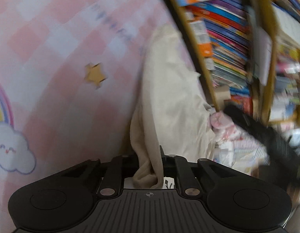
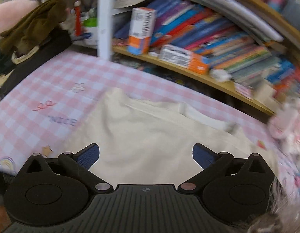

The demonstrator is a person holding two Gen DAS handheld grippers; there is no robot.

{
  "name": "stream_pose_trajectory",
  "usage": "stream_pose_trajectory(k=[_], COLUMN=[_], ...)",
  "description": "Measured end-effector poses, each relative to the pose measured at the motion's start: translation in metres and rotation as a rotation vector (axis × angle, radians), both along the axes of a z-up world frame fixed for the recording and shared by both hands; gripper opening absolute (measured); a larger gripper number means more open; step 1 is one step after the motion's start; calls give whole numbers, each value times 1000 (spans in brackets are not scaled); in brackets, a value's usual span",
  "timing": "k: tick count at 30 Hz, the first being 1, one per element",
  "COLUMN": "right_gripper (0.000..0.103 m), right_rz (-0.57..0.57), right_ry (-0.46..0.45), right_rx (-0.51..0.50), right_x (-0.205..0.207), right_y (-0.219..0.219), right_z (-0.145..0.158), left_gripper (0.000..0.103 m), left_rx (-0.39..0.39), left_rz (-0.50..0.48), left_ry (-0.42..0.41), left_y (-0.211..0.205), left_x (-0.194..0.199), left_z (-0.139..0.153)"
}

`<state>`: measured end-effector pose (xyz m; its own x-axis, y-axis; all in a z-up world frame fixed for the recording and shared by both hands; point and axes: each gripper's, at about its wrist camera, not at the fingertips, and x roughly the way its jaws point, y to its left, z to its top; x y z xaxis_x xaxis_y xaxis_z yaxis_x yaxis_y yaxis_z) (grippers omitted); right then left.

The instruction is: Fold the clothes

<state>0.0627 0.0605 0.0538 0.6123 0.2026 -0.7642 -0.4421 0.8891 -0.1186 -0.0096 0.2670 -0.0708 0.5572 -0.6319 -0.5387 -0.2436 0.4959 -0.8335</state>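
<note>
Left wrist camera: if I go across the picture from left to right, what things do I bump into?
Smiling cloud → yellow star → cream garment, pinched by the left gripper → wooden shelf post → colourful books

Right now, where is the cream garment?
The cream garment lies spread on the pink checked sheet below the bookshelf; one bunched end is clamped in the left tool, and the open right tool hovers above it.

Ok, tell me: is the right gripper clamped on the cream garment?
No, the right gripper has its blue pads spread wide apart above the cream garment, with nothing between them.
</note>
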Motion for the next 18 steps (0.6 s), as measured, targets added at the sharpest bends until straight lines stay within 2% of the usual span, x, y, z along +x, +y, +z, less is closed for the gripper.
stream_pose_trajectory(k=[3,6,11,15,18], right_gripper=[103,103,100,87,80], right_rz=[56,63,42,83,92], right_ry=[93,166,278,296,305], right_rx=[6,-8,-131,-243,-314], right_x=[28,59,101,106,106], right_y=[30,61,110,142,150], right_z=[-2,-8,-34,-53,-64], left_gripper=[12,12,11,9,9], left_rx=[69,138,243,282,306], left_rz=[-50,-99,-175,-209,-233], left_ry=[-70,-139,-242,-277,-309], left_y=[-9,-18,-32,-36,-39], left_x=[2,4,7,9,9], left_z=[15,29,50,56,60])
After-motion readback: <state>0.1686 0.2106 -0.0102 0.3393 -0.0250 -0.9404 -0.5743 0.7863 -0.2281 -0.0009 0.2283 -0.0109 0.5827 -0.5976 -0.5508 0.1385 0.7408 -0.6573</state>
